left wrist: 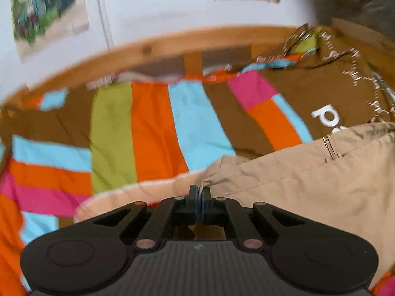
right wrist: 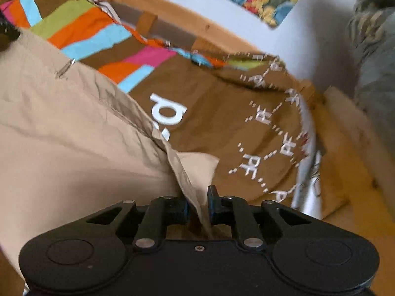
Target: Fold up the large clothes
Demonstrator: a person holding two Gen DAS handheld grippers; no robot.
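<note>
A large beige garment (left wrist: 308,185) with a short metal zipper (left wrist: 330,145) lies over a striped bedspread. My left gripper (left wrist: 200,192) is shut on a thin edge of it, and a pale inner hem curves off to the left. In the right wrist view the same beige garment (right wrist: 74,123) fills the left side, its zipper (right wrist: 64,69) near the top. My right gripper (right wrist: 198,202) is shut on a raised fold of the cloth, which runs as a ridge up and to the left; its fingers stand a little apart around the fold.
The bedspread (left wrist: 153,128) has orange, blue, green, pink and brown stripes, plus a brown panel with white lettering (right wrist: 222,113). A wooden bed frame (right wrist: 172,12) runs along the white wall, where posters (left wrist: 44,7) hang. Grey fabric (right wrist: 375,86) sits at the far right.
</note>
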